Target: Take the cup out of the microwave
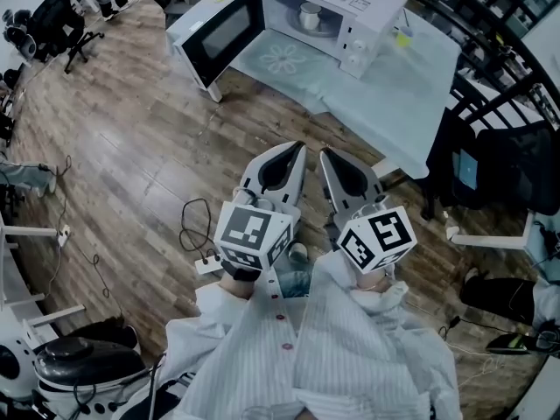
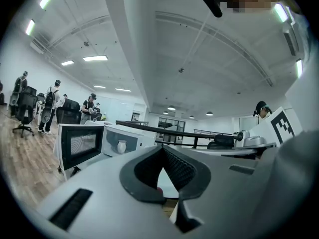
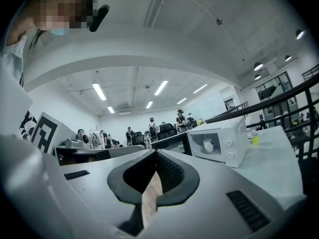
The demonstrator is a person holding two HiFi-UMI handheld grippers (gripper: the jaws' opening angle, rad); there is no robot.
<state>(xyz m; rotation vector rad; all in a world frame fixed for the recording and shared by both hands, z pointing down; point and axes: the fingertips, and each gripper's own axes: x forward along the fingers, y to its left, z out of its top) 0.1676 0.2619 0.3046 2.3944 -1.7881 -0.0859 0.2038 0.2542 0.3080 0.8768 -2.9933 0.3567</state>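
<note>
Fingers on both my grippers are pressed together, gripping nothing. My left gripper (image 1: 298, 150) and right gripper (image 1: 325, 156) hover side by side above the brown wooden floor (image 1: 131, 147), well short of the small white ceramic cup (image 1: 310, 16). It stands upright inside the open white microwave oven (image 1: 372, 11) on the pale cloth-covered table (image 1: 402, 94) ahead.

Open-plan lab/office, wood floor (image 1: 131, 138), office chairs (image 1: 70, 29), ceiling strip lights (image 3: 99, 91), people (image 2: 50, 101) standing in bkgd
</note>
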